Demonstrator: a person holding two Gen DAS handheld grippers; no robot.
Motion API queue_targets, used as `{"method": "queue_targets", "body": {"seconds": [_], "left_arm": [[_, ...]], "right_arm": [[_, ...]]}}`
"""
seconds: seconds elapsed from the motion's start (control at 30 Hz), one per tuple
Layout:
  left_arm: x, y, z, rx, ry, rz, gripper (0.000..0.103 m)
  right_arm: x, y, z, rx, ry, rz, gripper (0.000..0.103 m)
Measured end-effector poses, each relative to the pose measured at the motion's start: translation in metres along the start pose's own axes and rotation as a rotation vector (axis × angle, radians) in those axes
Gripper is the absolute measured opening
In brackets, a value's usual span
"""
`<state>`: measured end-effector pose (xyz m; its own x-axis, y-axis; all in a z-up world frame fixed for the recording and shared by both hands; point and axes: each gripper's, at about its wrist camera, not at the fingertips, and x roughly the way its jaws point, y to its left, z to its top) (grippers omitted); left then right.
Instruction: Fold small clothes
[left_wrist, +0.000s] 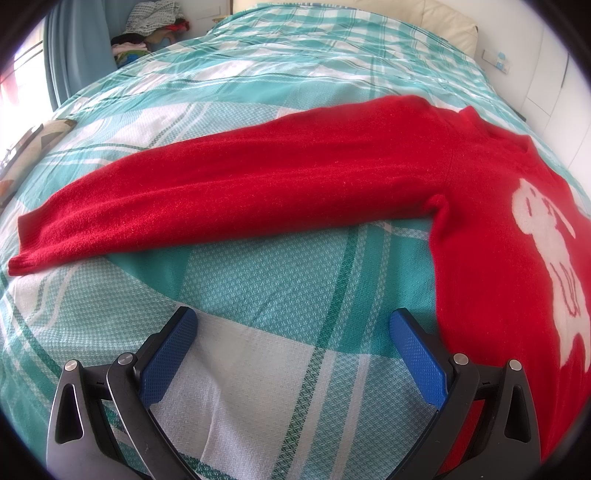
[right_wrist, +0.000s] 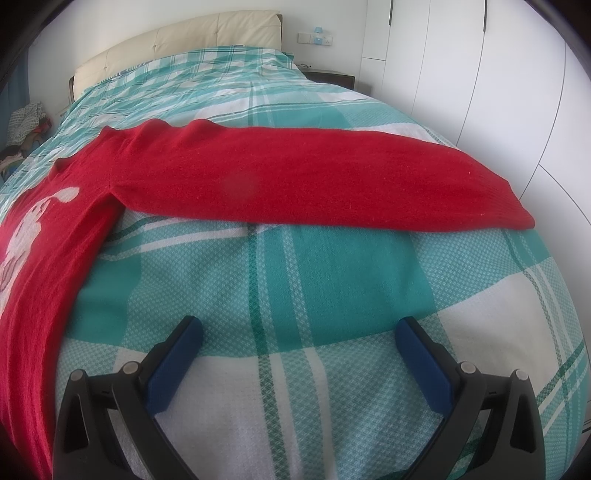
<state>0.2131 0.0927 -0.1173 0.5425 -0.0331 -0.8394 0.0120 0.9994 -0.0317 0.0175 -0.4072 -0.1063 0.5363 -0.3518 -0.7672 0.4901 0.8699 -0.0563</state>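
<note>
A red knit sweater (left_wrist: 480, 206) with a white animal figure (left_wrist: 546, 236) lies flat, face up, on the bed. Its left sleeve (left_wrist: 207, 192) stretches out to the left in the left wrist view, cuff (left_wrist: 22, 254) at the far left. Its right sleeve (right_wrist: 303, 177) stretches out to the right in the right wrist view, cuff (right_wrist: 517, 218) near the bed's edge. My left gripper (left_wrist: 293, 321) is open and empty, above the bedspread just in front of the left sleeve, its right finger beside the sweater's body. My right gripper (right_wrist: 299, 328) is open and empty, in front of the right sleeve.
The bed carries a teal and white plaid bedspread (right_wrist: 332, 280) and a cream headboard (right_wrist: 192, 37). A pile of clothes (left_wrist: 151, 29) sits beyond the bed's far left. White wardrobe doors (right_wrist: 498, 74) stand to the right, close to the bed's edge.
</note>
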Motion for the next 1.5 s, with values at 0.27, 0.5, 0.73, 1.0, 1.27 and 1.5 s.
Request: {"method": "queue_targets", "body": {"seconds": [0.27, 0.5, 0.73, 1.0, 1.27, 1.5], "left_arm": [[0.000, 0.000, 0.000, 0.000, 0.000, 0.000, 0.103], [0.000, 0.000, 0.000, 0.000, 0.000, 0.000, 0.103], [0.000, 0.000, 0.000, 0.000, 0.000, 0.000, 0.103], [0.000, 0.000, 0.000, 0.000, -0.001, 0.000, 0.103], [0.000, 0.000, 0.000, -0.001, -0.001, 0.000, 0.103], [0.000, 0.000, 0.000, 0.000, 0.000, 0.001, 0.103]], "right_arm": [[0.000, 0.001, 0.001, -0.002, 0.001, -0.003, 0.103], [0.000, 0.000, 0.001, -0.001, 0.001, -0.002, 0.103], [-0.001, 0.000, 0.001, -0.001, 0.001, -0.002, 0.103], [-0.032, -0.015, 0.008, 0.075, -0.100, 0.048, 0.102], [-0.059, -0.144, 0.023, 0.576, -0.173, 0.325, 0.102], [-0.003, -0.209, 0.012, 0.942, -0.076, 0.486, 0.075]]}}
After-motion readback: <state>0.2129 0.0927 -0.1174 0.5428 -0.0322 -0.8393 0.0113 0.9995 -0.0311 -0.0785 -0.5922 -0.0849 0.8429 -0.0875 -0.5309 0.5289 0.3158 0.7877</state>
